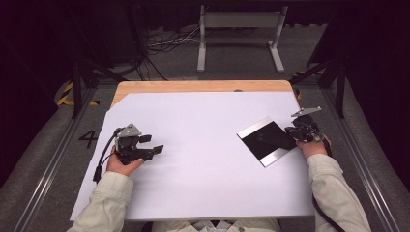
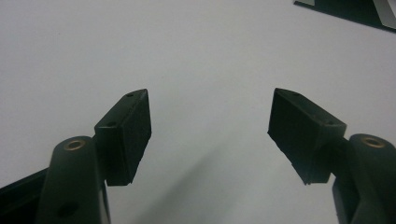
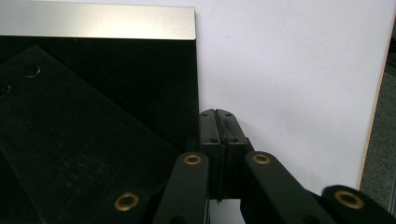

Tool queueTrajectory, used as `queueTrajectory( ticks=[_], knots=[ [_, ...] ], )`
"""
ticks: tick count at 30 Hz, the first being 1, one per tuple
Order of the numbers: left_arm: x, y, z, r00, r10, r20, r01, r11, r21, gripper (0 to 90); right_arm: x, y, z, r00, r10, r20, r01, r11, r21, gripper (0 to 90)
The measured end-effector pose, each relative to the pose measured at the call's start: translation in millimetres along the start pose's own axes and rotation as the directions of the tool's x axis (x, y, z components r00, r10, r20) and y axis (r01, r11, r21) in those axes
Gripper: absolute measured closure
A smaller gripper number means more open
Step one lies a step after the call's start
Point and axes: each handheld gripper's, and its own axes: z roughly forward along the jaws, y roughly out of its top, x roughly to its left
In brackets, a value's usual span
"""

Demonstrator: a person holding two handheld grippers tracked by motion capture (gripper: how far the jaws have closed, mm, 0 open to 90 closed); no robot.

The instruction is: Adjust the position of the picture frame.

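Observation:
A black glossy plate (image 1: 267,140) with silver strips along two edges lies flat on the white sheet (image 1: 203,159), right of centre. My right gripper (image 1: 290,131) rests at the plate's right edge. In the right gripper view its pads (image 3: 217,116) are pressed together, shut, just beside the plate's (image 3: 93,93) edge with nothing visible between them. My left gripper (image 1: 153,144) sits on the left of the sheet, far from the plate. It stands open over bare sheet in the left gripper view (image 2: 210,100), where a corner of the plate (image 2: 345,7) shows at the top right.
The white sheet covers most of a wooden table (image 1: 193,86), whose far edge stays bare. Beyond it, on the floor, stand a grey metal frame (image 1: 239,29) and loose cables (image 1: 164,43). Metal rails run along both sides of the table.

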Motion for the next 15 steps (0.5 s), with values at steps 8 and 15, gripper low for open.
queueTrajectory(
  ticks=[8, 15],
  knots=[
    [-0.1, 0.1, -0.1, 1.0000, 0.003, -0.001, -0.003, 1.0000, 0.002, 30.6, 0.0, 0.4, 1.4, 0.9995, 0.030, 0.006, -0.030, 0.999, 0.013, 89.6],
    [-0.4, 0.3, 0.7, 1.0000, 0.005, -0.001, -0.005, 1.0000, 0.003, 30.5, 4.6, 2.4, -3.0, 0.9992, 0.016, -0.036, -0.013, 0.998, 0.069, 89.7]
  ],
)
